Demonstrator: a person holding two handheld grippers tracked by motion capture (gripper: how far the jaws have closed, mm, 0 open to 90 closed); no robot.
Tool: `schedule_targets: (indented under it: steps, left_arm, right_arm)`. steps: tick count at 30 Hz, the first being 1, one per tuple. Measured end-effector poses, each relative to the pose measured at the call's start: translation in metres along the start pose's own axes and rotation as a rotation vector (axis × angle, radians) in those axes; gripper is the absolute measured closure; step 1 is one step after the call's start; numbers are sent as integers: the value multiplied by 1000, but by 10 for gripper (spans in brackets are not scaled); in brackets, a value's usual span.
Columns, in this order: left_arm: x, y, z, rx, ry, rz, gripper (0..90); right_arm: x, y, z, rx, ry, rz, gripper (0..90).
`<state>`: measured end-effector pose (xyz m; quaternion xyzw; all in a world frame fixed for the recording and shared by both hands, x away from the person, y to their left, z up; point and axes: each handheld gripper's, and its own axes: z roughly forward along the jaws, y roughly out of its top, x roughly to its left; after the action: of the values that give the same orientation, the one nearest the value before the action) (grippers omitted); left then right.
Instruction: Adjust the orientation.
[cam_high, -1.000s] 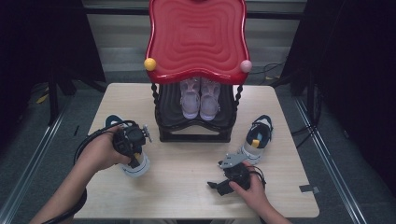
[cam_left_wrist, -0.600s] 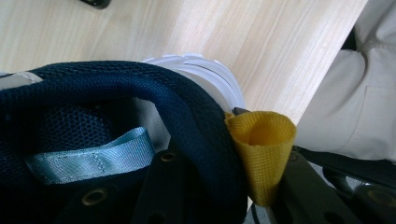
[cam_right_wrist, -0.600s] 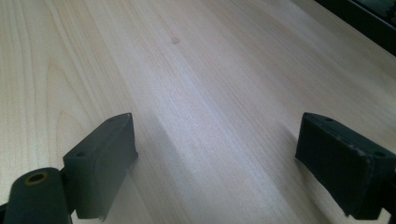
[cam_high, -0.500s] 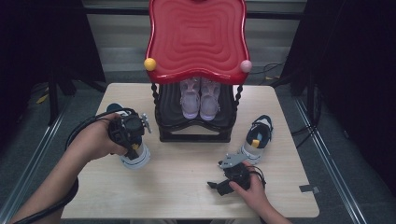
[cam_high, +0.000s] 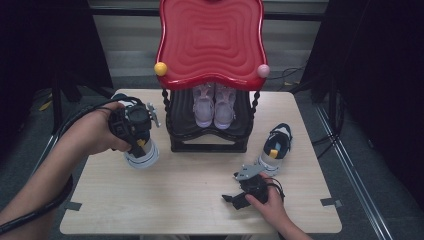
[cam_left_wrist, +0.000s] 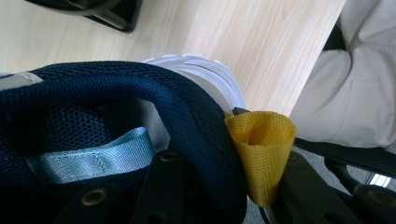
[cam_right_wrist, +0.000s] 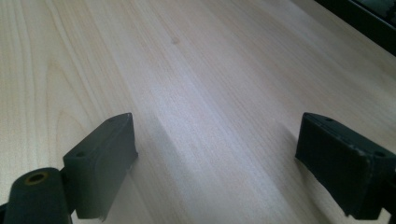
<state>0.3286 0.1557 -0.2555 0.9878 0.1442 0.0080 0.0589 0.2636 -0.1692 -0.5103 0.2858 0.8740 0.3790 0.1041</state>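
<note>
Table (cam_high: 200, 200) > rack (cam_high: 210, 135) > navy sneaker (cam_high: 142, 152). Sneaker hangs off table left of rack, heel collar clamped in left gripper (cam_high: 134, 131). Keep toe level, clear rack post. Right gripper (cam_high: 239, 199) rests wide, nothing between jaws. Yellow pull loop (cam_left_wrist: 260, 149) beside jaw: avoid snag.

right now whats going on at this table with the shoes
A person is working with a hand-held gripper in each hand. The left hand-held gripper is clamped on the heel collar of a navy sneaker, beside its yellow pull loop, left of the black shoe rack that holds a pale pair of shoes. The right hand-held gripper rests open on the wooden table. The matching sneaker lies to the rack's right.
</note>
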Motion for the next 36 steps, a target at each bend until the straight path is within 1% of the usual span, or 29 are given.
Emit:
schedule_targets:
  steps: [3,7,8,9,15,18,19,20,21,25,27,30,31,32,36]
  left_arm:
    - [1,0,-7,8,2,4,743]
    - [4,0,-15,-4,-8,-3,743]
    - [4,0,-18,-4,-6,-2,743]
    - [5,0,-21,5,-8,8,743]
    - [8,3,-38,-4,10,-1,743]
    - [9,5,-45,-8,22,7,743]
    - [10,6,-49,-8,20,10,743]
    - [11,6,-51,-16,23,5,743]
    - [12,7,-54,-17,25,11,743]
    - [14,10,-65,-15,35,12,743]
    - [14,10,-72,-9,30,11,743]
    - [15,11,-81,-10,39,14,742]
    - [15,11,-85,-2,28,14,742]
    - [15,11,-87,-15,40,14,742]
    - [16,13,-98,-17,34,13,741]
  right_arm:
    - [0,0,0,0,0,0,112]
    - [0,0,0,0,0,0,112]
    - [0,0,0,0,0,1,112]
    - [0,0,0,0,-1,0,112]
    - [0,0,0,0,-1,2,112]
    - [0,0,0,0,0,2,112]
    - [0,0,0,0,0,2,112]
    - [0,0,0,0,0,2,112]
    - [0,0,0,0,0,2,112]
    - [0,0,0,0,0,2,112]
    - [0,0,0,-2,0,2,112]
    - [0,0,0,-2,0,3,112]
    - [0,0,0,-1,-2,2,112]
    - [0,0,0,-1,-2,2,112]
    - [0,0,0,-2,0,3,112]
